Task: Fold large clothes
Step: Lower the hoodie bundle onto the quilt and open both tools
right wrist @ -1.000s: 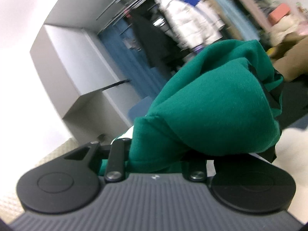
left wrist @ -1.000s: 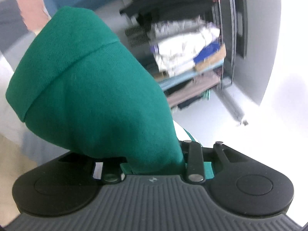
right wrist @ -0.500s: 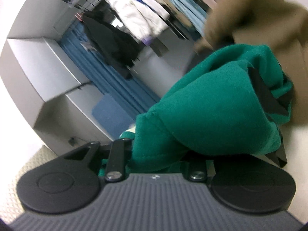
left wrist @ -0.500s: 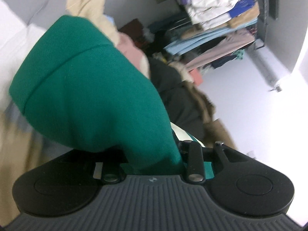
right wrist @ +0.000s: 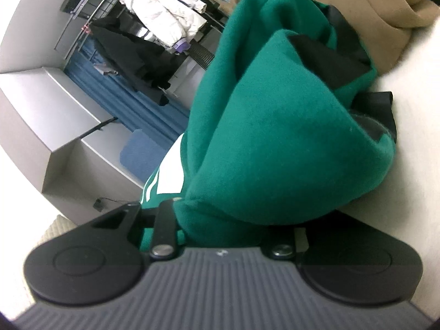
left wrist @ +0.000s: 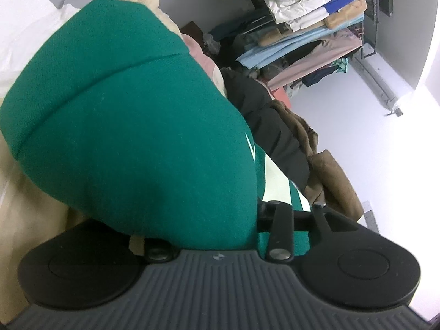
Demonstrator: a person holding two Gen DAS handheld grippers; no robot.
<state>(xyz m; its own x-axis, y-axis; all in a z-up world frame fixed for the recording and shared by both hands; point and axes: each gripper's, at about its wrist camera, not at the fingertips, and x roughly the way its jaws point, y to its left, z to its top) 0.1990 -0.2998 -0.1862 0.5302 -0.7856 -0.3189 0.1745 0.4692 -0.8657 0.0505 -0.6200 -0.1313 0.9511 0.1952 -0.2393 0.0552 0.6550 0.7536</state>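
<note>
green sweatshirt (left wrist: 132, 126) bunched over the front of both grippers, fills the middle of each wrist view. ribbed hem or cuff band runs across its upper left in the left view; pale stripes show at its right edge. right view: black lining patches (right wrist: 327, 55) in the folds, white stripes low left.

left gripper (left wrist: 217, 220): fingers hidden under the cloth; jaws have just been opening, cloth between them, grip itself cannot be told. right gripper (right wrist: 225, 220): fingers buried too, cloth bundled between them, looks held.

around: tan garment (right wrist: 385, 5) far right, touching the green; dark jacket (left wrist: 269, 126) and brown cloth (left wrist: 330, 181) at right; clothes rack (left wrist: 310, 19) far; blue curtain (right wrist: 132, 104) far left.
</note>
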